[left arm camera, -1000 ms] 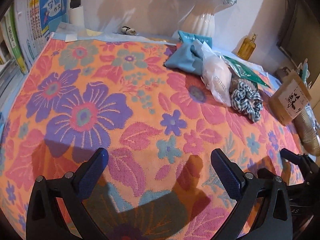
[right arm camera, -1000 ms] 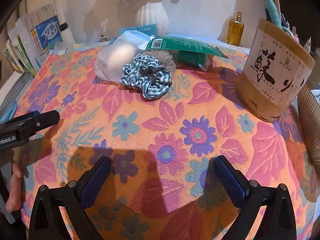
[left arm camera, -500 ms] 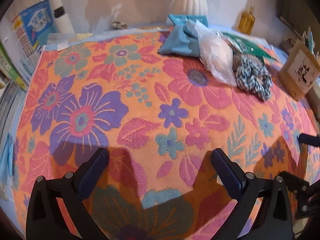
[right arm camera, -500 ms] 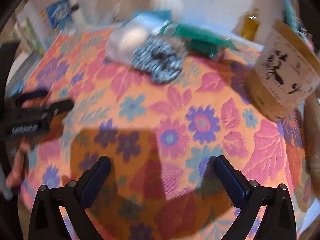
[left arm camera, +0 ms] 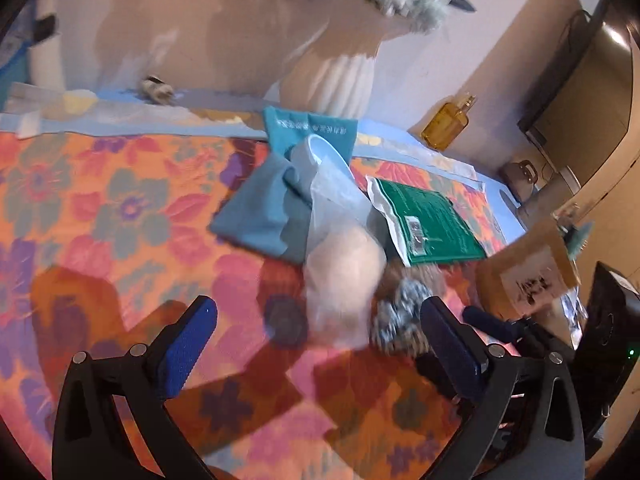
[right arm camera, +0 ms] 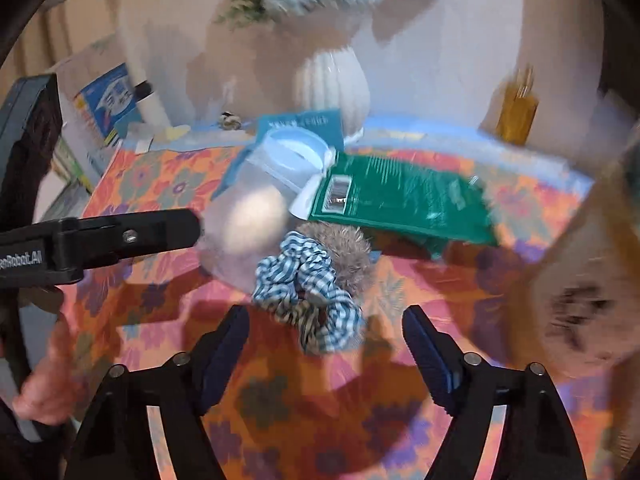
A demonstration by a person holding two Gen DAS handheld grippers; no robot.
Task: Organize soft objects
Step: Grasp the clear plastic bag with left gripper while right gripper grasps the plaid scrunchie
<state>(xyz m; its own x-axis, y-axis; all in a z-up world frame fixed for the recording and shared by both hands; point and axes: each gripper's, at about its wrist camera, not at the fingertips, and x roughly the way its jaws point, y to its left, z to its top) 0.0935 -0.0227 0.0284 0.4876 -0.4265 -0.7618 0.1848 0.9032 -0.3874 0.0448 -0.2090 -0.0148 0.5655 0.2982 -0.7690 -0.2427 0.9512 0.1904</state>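
A blue-and-white checked scrunchie (right arm camera: 310, 300) is seen lying on the floral cloth (right arm camera: 300, 412), touching a furry grey-brown scrunchie (right arm camera: 346, 248) behind it and a clear bag holding something pale (right arm camera: 248, 224) at its left. The right gripper (right arm camera: 324, 344) is held spread just before the checked scrunchie, gripping nothing. The scrunchie is blurred in the left wrist view, where a folded blue cloth (left arm camera: 260, 216), hidden from the right, is shown. The left gripper (left arm camera: 316, 340) is spread wide, empty, near the bag (left arm camera: 340, 280).
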